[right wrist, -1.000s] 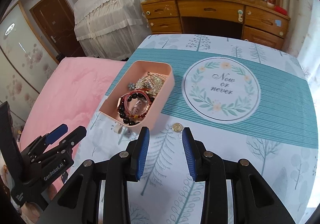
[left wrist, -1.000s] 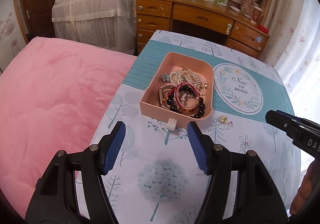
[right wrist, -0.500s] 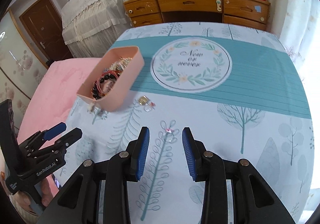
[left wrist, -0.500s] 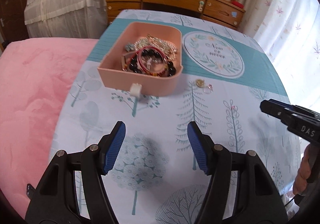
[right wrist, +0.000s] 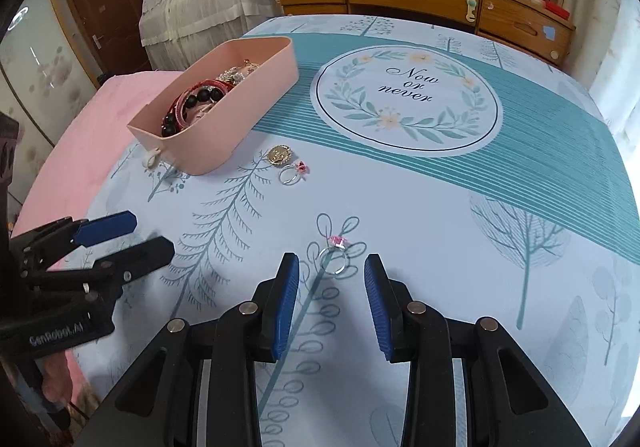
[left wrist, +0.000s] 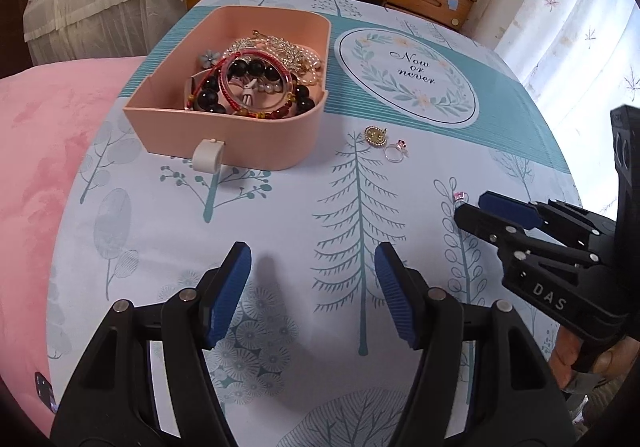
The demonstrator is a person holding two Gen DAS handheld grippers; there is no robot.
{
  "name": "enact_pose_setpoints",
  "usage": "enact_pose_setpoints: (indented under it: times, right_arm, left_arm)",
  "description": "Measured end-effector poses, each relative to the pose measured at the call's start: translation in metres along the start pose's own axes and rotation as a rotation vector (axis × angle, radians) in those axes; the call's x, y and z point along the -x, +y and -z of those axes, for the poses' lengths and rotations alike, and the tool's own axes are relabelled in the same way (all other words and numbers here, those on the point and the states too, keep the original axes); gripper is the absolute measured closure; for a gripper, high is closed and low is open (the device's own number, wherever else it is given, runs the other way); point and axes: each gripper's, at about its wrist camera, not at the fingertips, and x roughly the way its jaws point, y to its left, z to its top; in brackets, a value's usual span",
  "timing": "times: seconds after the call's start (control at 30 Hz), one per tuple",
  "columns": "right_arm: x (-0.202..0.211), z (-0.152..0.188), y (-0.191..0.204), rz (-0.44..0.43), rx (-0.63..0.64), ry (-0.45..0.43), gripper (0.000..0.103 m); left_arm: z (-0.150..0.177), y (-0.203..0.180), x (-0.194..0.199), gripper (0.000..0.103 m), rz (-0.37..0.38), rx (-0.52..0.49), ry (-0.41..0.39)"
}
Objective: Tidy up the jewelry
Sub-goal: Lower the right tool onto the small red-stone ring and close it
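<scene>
The right gripper (right wrist: 331, 289) hangs low over the tablecloth (right wrist: 420, 215) with its blue pads parted a modest way and nothing between them — the silver ring with the pink stone (right wrist: 335, 256) lies just ahead of the tips, flat on the cloth. The left gripper (left wrist: 313, 287) sits off to the side, jaws noticeably wider, also empty, over bare printed fabric.

The ring is thin wire with its stone tipped up at the far side. If the pads come down off-centre, one tip could catch the band's edge and flick it across the smooth cloth, or press it flat so it skates out as the jaws close. The gap looks only a little wider than the ring, so there is not much room for a sideways miss.

Further out, a second ring (right wrist: 291, 173) with a red-pink stone lies just beside a round gold piece (right wrist: 279, 155) — possibly a brooch or pendant, it is too small to tell — both near the corner of the pink tray (right wrist: 256, 99). That tray already holds a tangle of dark-bead bracelets, red cord bangles and pearly chains.
</scene>
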Motion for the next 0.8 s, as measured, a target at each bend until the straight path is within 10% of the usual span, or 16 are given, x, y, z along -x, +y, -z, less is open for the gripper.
enact_pose_setpoints:
  times: [0.8]
  right_arm:
    - [0.005, -0.007, -0.016, -0.005, -0.070, -0.077, 0.094]
  left_arm:
    - [-0.040, -0.029, -0.033, 0.041, 0.139, -0.039, 0.015]
